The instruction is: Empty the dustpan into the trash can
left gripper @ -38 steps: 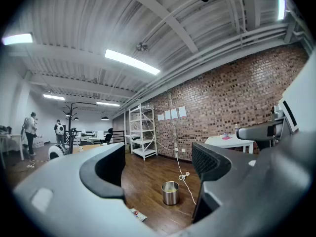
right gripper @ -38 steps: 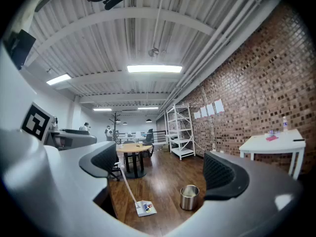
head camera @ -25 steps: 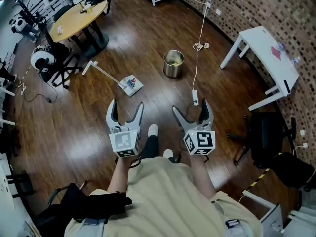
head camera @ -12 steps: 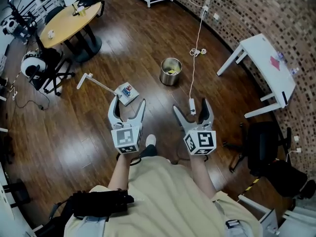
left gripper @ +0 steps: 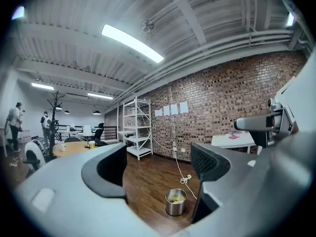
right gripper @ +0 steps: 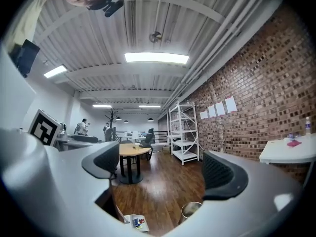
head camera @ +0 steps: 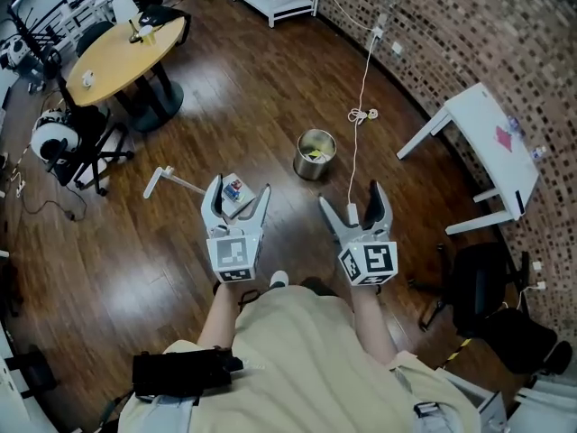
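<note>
1. Floorboards of dark wood fill the head view, and a person in a beige top stands at the bottom centre with both arms held out.
2. The left gripper sits just left of centre, level, with its jaws spread apart. In its own view nothing stands between them, only floor.
3. The right gripper sits just right of centre, also level. Its jaws have just been closing but are still well apart, with nothing between them.
4. The dustpan lies on the floor. In the head view it shows between the left gripper's jaw tips, and its white handle runs out toward the left. Neither gripper touches it. The right gripper view shows it at the bottom edge, with small coloured bits on it.
5. The trash can, a round metal bin, stands upright on the floor to the upper right of the dustpan and apart from it. Something yellow lies inside.
6. A white cable hangs down the brick wall and trails across the floor past the trash can's right side.
7. A round counter stands at the upper left, a white counter at the right and a black office chair at the lower right.
</note>
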The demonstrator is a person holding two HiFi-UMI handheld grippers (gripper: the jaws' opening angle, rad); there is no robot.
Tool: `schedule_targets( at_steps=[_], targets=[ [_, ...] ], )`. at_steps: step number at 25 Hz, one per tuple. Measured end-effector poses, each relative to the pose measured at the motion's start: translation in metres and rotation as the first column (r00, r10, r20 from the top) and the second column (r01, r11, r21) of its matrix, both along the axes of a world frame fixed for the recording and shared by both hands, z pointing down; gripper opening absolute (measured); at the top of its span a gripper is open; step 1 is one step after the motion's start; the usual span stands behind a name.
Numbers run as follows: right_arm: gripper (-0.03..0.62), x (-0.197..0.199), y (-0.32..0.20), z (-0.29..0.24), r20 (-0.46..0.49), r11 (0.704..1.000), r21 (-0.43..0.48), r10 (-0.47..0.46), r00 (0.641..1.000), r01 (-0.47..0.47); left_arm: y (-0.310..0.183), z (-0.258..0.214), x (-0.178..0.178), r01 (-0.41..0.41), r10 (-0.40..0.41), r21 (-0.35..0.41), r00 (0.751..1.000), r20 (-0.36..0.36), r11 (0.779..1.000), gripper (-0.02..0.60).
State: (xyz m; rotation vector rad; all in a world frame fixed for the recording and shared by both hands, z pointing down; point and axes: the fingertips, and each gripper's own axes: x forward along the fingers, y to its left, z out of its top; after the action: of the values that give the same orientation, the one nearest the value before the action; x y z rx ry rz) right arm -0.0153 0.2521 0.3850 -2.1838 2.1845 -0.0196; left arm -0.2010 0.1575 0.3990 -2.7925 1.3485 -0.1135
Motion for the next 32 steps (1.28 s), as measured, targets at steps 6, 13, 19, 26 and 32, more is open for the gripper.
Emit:
schedule_targets(
  at_steps=[6,13,19,26,32],
  targets=[
    [0.511,0.031,-0.021,0.008,0.018,0.999,-0.028,0.046,0.999,-0.045,-0.029,0.017,0.032,-0.043,0.044,-0.045,0.999,0.009,0.998,0.387],
    [0.505,0.077,-0.079,0.022,0.057,0.999,-0.030,0.031,0.998,-0.029,-0.077,0.024,0.080,-0.039,0.040,-0.045,0.999,0.028,0.998,0.387],
    [0.500,0.128,-0.148,0.013,0.044,1.000,-0.008,-0.011,0.999,0.011,-0.140,0.015,0.128,0.000,0.001,-0.020,1.000,0.019,1.000,0.387],
    [0.488,0.184,-0.219,0.010,0.049,0.996,-0.010,-0.089,0.995,0.090,-0.189,0.007,0.191,0.031,-0.031,-0.010,0.999,0.026,0.999,0.387],
    [0.480,0.170,-0.280,0.018,0.047,0.963,-0.029,-0.266,0.963,0.267,-0.220,0.005,0.187,0.164,-0.164,0.002,0.985,0.055,0.986,0.370]
  ],
)
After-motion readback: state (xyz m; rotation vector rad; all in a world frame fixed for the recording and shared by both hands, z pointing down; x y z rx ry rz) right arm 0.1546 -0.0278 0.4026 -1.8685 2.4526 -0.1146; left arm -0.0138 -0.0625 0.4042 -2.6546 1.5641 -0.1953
